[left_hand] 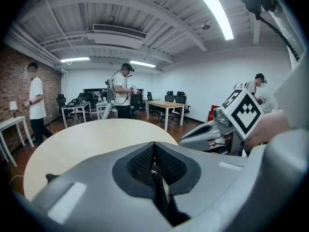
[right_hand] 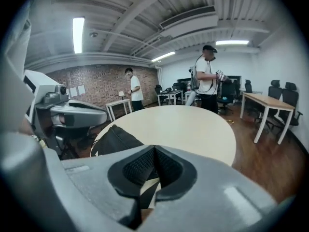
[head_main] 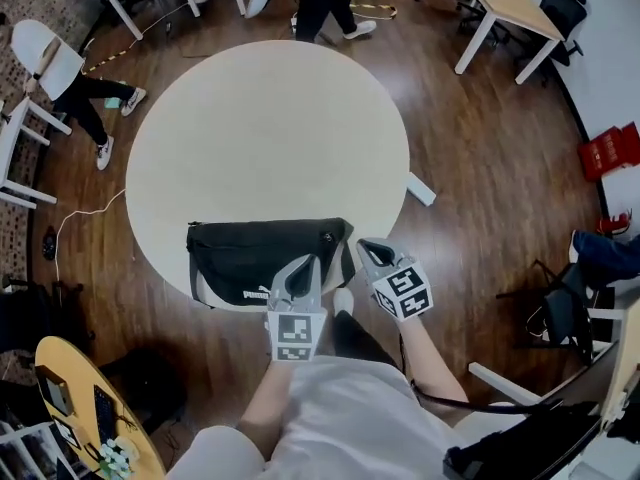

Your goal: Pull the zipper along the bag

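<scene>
Black fabric first: the bag point(head_main: 262, 258), lying flat at the near edge of the round pale desk point(head_main: 270, 118) in the head view, with a white logo point(head_main: 257, 295) on its near face. Left gripper point(head_main: 303, 265) tipped over the bag's near right part. Right gripper point(head_main: 362, 247) just beside it, at the bag's right end. Dark wooden floor point(head_main: 480, 168) all around, with a white chair point(head_main: 45, 58) well apart from the desk.

Along the left gripper's point(left_hand: 154, 164) own jaws: pressed together, pinching what looks like a small metal zipper pull point(left_hand: 153, 171), with a thin dark strip point(left_hand: 161, 202) running down below it. Beyond, the bare desk top point(left_hand: 91, 139). Close on the right, the right gripper point(left_hand: 193, 137) with its marker cube point(left_hand: 243, 116). A standing person point(left_hand: 120, 88) well behind the desk.

Along the right gripper's point(right_hand: 154, 168) jaws: likewise pressed together. Dark cloth point(right_hand: 145, 195) visible in the slit under them, but impossible to tell whether nipped. Bag point(right_hand: 113, 140) just ahead and to the left, at the desk's point(right_hand: 183, 124) near edge. Left gripper point(right_hand: 96, 116) above it, at the left.
</scene>
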Demonstrator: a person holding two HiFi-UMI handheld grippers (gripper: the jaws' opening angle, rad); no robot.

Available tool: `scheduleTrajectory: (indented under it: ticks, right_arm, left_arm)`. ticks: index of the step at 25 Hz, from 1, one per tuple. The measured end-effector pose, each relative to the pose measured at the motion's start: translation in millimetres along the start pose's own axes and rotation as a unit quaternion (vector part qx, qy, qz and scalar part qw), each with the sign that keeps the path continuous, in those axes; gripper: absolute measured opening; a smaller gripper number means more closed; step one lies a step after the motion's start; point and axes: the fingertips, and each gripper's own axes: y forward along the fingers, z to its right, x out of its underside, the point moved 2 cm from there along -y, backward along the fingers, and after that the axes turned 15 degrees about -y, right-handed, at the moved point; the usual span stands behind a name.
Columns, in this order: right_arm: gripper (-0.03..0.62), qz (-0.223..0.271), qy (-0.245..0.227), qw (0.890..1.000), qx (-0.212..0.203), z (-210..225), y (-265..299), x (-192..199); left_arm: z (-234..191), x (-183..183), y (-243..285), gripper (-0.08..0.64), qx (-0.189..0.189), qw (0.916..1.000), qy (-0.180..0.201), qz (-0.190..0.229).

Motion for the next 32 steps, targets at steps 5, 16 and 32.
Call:
scheduleTrajectory:
  ticks: [5,16,32]
  right_arm:
    - [-0.008,-0.037,-0.020,0.998,-0.040,15.7,69.7,15.1]
    - [-0.008,-0.150,-0.039,0.979,-0.131,15.5,152.4,69.2]
    - [-0.008,-0.158,-0.019,0.974,-0.162,11.5,161.3,78.7]
  left_arm:
    - [-22.5,35.4,39.5,0.018,-0.008,0.9985,0.007,-0.053]
    - [-33.5,83.6,89.6,0.022,-0.033,0.9865,0.040,-0.155]
    - [-37.4,107.2,116.7,0.067,-0.135,0.9220,0.303,-0.199]
